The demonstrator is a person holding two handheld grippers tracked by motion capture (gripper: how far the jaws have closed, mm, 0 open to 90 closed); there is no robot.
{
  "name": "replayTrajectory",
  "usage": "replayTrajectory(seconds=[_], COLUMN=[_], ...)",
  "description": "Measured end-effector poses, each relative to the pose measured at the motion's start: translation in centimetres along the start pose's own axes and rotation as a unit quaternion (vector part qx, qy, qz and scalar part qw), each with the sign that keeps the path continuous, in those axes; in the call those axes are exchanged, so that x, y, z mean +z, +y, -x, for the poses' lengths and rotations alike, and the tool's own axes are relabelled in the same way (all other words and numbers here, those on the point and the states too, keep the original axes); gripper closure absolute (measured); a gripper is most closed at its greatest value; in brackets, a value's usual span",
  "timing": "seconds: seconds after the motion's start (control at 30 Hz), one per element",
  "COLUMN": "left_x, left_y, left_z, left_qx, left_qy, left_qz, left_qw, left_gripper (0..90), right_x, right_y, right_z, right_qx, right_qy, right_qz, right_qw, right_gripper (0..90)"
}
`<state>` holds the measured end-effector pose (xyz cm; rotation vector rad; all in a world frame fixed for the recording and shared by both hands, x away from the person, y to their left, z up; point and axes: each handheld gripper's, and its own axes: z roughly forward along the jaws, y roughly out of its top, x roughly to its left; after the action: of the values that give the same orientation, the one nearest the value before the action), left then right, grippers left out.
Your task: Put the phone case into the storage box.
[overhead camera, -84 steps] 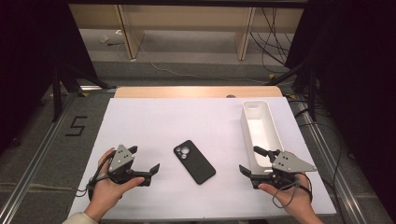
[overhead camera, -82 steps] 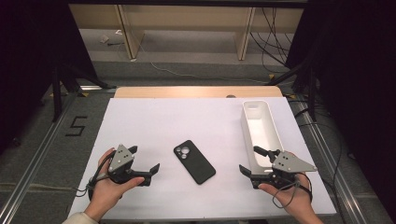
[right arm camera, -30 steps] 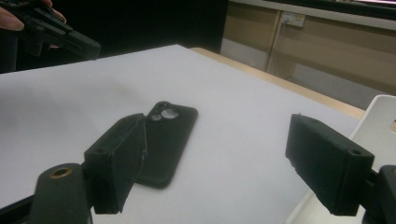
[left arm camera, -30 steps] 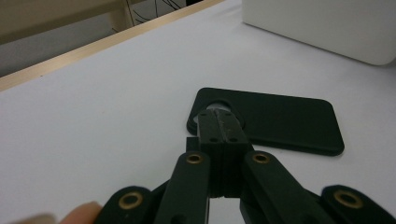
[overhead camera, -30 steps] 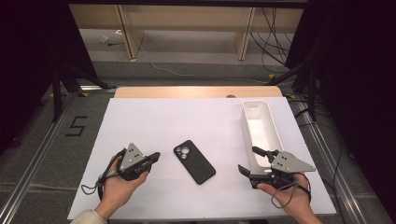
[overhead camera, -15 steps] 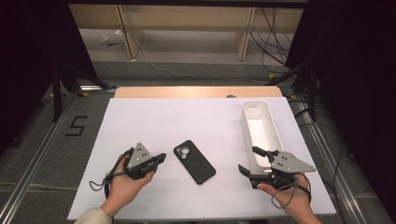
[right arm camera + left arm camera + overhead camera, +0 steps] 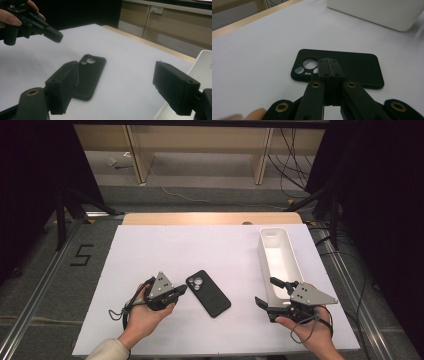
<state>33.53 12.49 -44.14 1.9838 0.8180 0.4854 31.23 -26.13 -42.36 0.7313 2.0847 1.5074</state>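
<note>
A black phone case (image 7: 208, 293) lies flat on the white table (image 7: 210, 245), camera cut-outs up, a little toward the person's side of the middle. Its long axis runs on a diagonal, from the camera end at the near left to the plain end at the near right. The left gripper (image 7: 181, 290) is the nearer one by a clear margin: its tips sit just beside the camera-end corner of the case, pointing along the table toward it. In the left gripper view its two jaws are pressed flat together with nothing between them, their tips (image 7: 329, 65) seen right over the edge of the case (image 7: 352, 65) by the lens holes; whether they touch it I cannot tell. The right gripper (image 7: 272, 291) rests well apart from the case, next to the near end of the long white bin (image 7: 280, 257), and its jaws stand wide apart and empty, as the right gripper view shows, with the case (image 7: 88, 72) lying off beyond its left jaw. From where I stand, the left hand looks set to act first, and closed tips at that corner suggest a nudge or a slide along the diagonal, not a pinch.
</note>
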Motion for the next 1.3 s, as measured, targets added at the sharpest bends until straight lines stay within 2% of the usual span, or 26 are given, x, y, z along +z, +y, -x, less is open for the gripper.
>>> replayTrajectory(seconds=[0.27,0.5,0.6,0.9,1.07,1.3], left_x=[0.7,1.3,1.8,2.9,3.7,4.8], left_y=[0.1,-0.7,-1.2,-2.0,-1.8,-1.6], left_z=[0.6,0.7,1.1,1.4,1.8,3.1], left_qx=[0.005,0.004,0.011,0.016,0.019,0.036], left_qy=[-0.005,-0.011,-0.018,-0.026,-0.036,-0.055], left_qz=[-0.008,-0.034,-0.054,-0.084,-0.09,-0.104], left_qw=[0.9999,0.9993,0.9983,0.996,0.9951,0.9923], left_gripper=[89.9,89.9,89.9,89.9,89.9,89.9], right_x=[0.0,0.0,0.1,0.2,0.3,0.4], right_y=[0.0,0.0,-0.1,-0.1,-0.1,-0.1], right_z=[0.0,0.0,0.0,-0.1,-0.1,-0.2], right_qx=[-0.002,0.0,-0.001,-0.003,-0.002,-0.002], right_qy=[0.001,0.002,0.003,0.004,0.005,0.006], right_qz=[-0.001,-0.001,-0.002,-0.002,-0.004,-0.005], right_qw=[1.0,1.0,1.0,1.0,1.0,1.0], right_gripper=[21.5,21.5,21.5,21.5,21.6,21.6])
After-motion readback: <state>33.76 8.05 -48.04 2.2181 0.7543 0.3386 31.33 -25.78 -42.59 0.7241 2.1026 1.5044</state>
